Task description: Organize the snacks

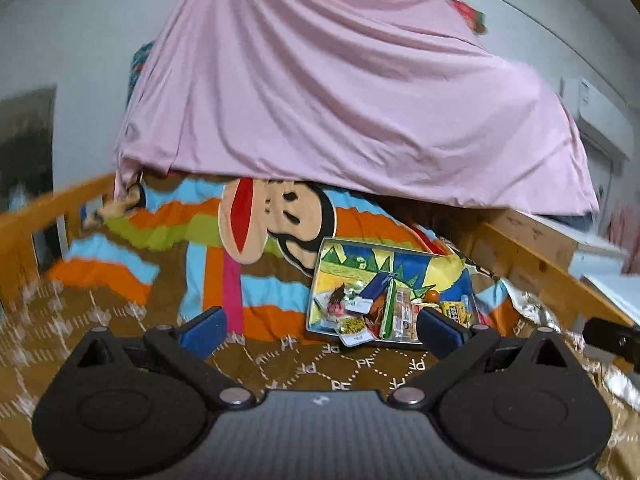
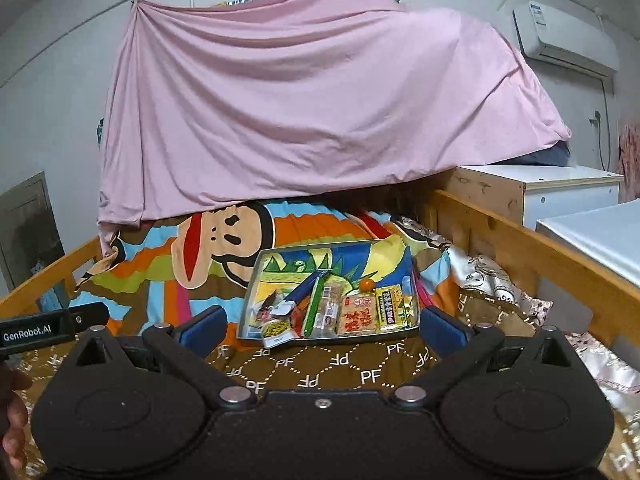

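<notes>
Here my left gripper (image 1: 322,326) and right gripper (image 2: 320,326) hover, jaws wide and empty, before the tray's (image 2: 250,300) near rim (snacks (image 2: 358,314) crowd it); bare blanket (image 2: 320,368) lies between.

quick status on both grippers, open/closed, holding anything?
Left gripper: open, holding nothing.
Right gripper: open, holding nothing, facing the rectangular metal snack tray.
</notes>
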